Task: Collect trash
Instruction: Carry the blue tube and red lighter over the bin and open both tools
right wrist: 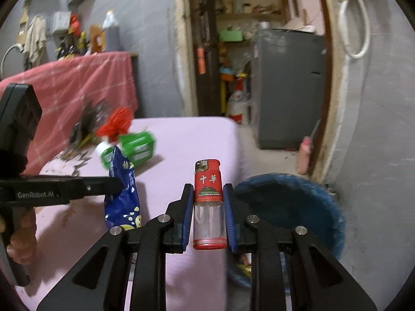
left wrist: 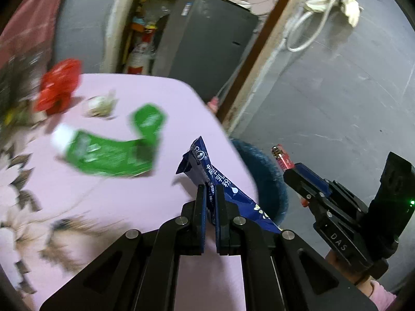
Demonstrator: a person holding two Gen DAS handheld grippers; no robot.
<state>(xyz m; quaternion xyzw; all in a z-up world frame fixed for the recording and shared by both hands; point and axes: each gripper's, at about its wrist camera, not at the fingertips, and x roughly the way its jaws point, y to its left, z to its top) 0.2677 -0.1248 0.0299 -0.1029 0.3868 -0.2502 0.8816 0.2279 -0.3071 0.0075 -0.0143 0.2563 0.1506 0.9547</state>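
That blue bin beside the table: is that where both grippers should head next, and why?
Probably yes: carry both over the blue bin. The left gripper is shut on a blue wrapper, the right gripper on a red lighter, and neither is above the bin's opening yet.

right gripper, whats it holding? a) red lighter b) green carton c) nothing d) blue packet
a: the right gripper is shut on the red lighter, its pads pressed to both sides of it, while the blue packet is in the left gripper and the green carton lies on the table.
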